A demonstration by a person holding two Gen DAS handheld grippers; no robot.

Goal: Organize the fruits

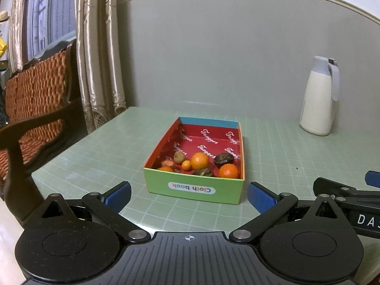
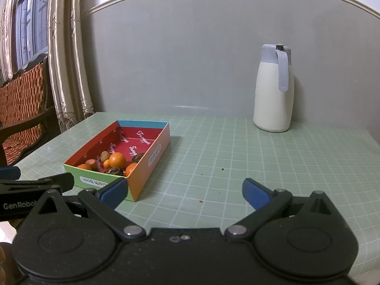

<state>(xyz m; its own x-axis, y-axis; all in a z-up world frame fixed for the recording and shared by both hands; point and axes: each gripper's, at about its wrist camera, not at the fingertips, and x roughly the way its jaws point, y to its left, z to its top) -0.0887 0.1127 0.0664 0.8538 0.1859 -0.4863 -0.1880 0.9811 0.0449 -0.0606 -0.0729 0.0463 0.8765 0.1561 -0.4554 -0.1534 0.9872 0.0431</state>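
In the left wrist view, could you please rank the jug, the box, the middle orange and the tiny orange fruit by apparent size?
1. Box
2. Jug, which stands farther back, so its true size against the box is unsure
3. Middle orange
4. Tiny orange fruit

Pale green white-gridded worktop (image 1: 118, 147); box (image 1: 193, 186) green-fronted, red-lined with white script; oranges (image 1: 200, 160) orange; jug (image 2: 273, 99) cream, grey-lidded.

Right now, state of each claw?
Left claw: open, holding nothing.
Right claw: open, holding nothing.
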